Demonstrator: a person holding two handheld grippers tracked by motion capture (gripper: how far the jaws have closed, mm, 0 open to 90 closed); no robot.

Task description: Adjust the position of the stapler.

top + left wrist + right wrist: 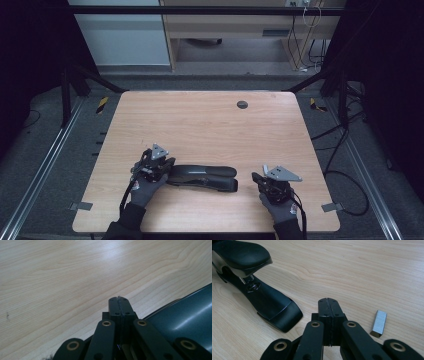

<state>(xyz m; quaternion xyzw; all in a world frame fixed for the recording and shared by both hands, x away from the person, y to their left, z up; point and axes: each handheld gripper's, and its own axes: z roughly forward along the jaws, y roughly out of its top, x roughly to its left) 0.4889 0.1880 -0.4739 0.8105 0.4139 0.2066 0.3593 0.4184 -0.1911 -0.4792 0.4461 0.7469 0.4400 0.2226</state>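
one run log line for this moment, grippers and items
left gripper shut, beside stapler | right gripper shut, empty | staple block on table

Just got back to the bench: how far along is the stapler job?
Barely started. Nothing looks done: the black stapler lies untouched on the table, and the strip of staples lies loose beside the right claw. Nothing is in hand; both claws are shut and empty, the left claw alongside the stapler. Loading the staples probably remains.
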